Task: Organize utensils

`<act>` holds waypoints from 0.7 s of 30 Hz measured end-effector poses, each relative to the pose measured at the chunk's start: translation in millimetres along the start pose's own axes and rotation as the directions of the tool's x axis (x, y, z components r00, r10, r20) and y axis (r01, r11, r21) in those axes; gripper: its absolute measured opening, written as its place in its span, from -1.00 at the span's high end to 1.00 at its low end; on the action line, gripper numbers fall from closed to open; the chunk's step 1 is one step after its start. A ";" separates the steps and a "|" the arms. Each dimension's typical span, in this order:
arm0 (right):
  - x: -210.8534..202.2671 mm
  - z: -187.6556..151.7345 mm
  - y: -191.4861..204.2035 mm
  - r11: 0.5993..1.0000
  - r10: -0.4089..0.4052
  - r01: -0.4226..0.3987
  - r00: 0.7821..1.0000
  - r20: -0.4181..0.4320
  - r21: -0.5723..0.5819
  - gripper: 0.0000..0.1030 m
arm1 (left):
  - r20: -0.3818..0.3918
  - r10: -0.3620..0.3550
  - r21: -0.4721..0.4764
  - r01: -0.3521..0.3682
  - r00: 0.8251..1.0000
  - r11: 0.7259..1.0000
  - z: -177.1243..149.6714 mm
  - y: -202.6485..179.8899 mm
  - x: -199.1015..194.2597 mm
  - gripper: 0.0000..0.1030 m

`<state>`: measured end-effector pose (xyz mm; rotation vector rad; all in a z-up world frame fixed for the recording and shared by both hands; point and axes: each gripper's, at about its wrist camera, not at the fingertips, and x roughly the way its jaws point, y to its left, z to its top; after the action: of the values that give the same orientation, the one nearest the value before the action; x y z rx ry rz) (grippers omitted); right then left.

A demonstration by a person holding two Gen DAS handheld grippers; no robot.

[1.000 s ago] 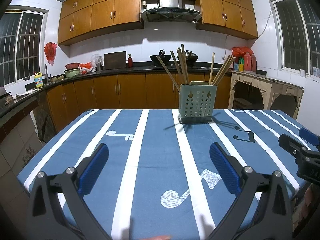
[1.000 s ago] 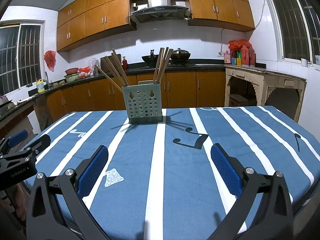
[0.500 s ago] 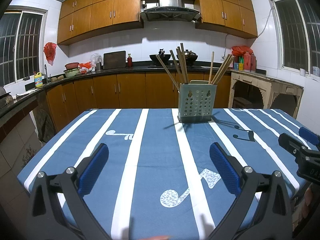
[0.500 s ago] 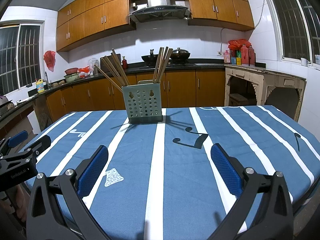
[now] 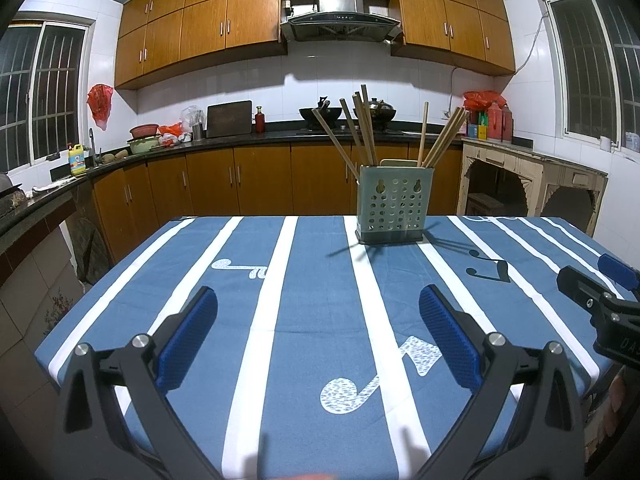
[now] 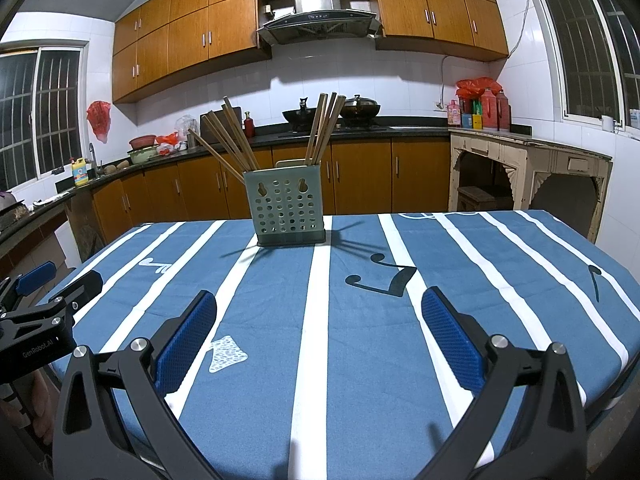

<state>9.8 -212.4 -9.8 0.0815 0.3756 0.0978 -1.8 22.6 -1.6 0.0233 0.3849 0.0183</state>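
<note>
Nothing has moved: chopsticks [image 5: 362,132] stand upright in the holder [image 5: 393,204], ahead of both spread, empty grippers [image 5: 318,320] [image 6: 319,320].

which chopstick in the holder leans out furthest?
The leftmost chopstick in the green holder. It slants far out to the left, its tip well clear of the steeper sticks beside it.
</note>
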 end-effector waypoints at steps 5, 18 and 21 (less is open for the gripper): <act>-0.1 0.3 0.3 1.000 0.000 0.000 1.000 -0.001 0.000 -0.97 | 0.000 0.000 0.000 0.000 1.000 1.000 -0.9 0.2 -0.2 -0.92; -0.2 -0.2 0.7 1.000 0.000 0.000 1.000 -0.003 0.001 -0.97 | -0.001 -0.001 0.001 0.001 1.000 1.000 -0.1 0.7 -0.5 -0.92; -0.2 0.1 0.9 1.000 0.000 0.000 1.000 -0.002 0.002 -0.97 | -0.002 -0.001 0.001 0.001 1.000 1.000 0.2 0.6 -0.6 -0.92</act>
<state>9.5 -211.6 -9.6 0.0833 0.3781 0.0976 -2.2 23.2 -1.2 0.0245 0.3867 0.0173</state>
